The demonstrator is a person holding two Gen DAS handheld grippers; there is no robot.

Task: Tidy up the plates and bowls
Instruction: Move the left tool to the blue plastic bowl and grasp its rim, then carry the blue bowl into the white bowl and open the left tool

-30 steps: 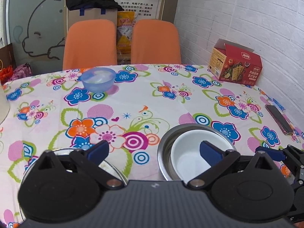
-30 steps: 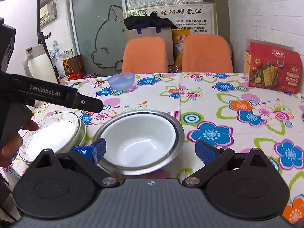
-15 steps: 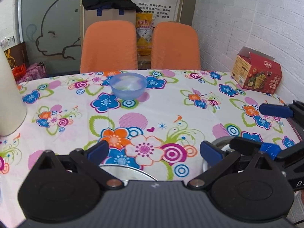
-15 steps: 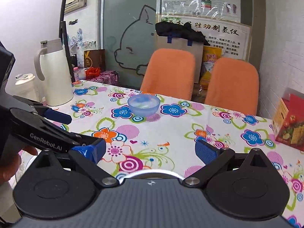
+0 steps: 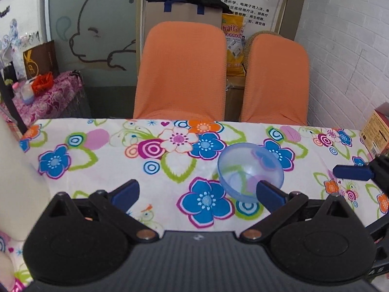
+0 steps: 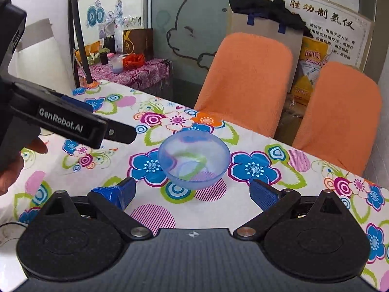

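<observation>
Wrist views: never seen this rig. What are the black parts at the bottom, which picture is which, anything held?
No robot arm here: a person holds a two-finger gripper in each hand, each carrying a fisheye camera that looks along its fingers. The black shapes are the gripper bodies. One view shows the left gripper, the other the right gripper, where the left one also shows. Both are open and hold nothing. A clear blue bowl stands upright on the flowered tablecloth, ahead of the right gripper.
</observation>
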